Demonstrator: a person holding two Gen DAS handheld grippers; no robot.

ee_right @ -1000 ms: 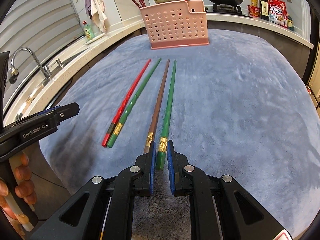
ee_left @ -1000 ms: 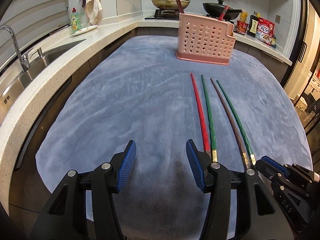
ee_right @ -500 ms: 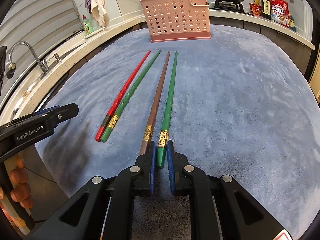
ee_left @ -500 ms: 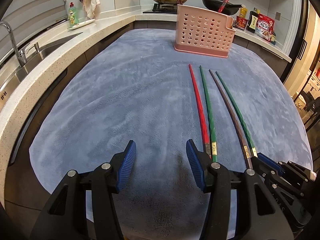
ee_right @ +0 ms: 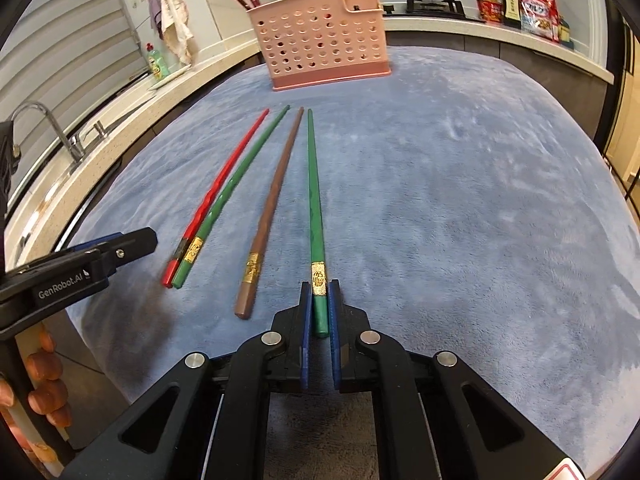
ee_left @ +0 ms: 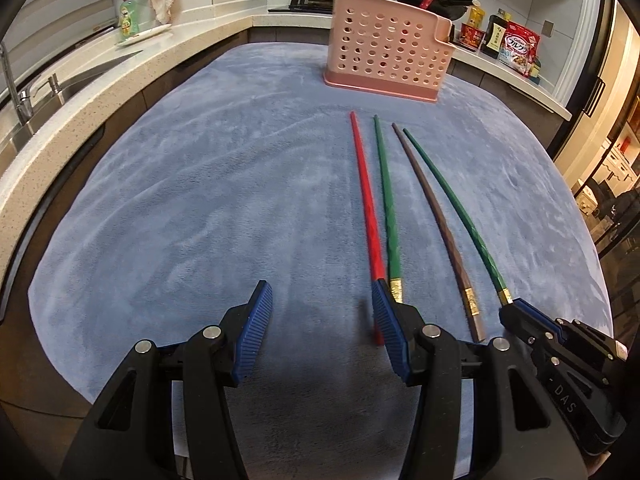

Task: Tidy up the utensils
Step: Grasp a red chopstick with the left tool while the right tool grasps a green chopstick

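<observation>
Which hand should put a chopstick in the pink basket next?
The right gripper: it is already shut on the rightmost green chopstick, pointing toward the pink basket. The left gripper is open, holding nothing.

Your left wrist camera sits low over the bench's near edge, facing the pink utensil basket (ee_left: 387, 60) far across. Your right wrist camera looks the same way from just to the right, equally low. Both share the basket, four chopsticks (ee_right: 314, 208) and sink-side counter (ee_left: 80, 92).
</observation>
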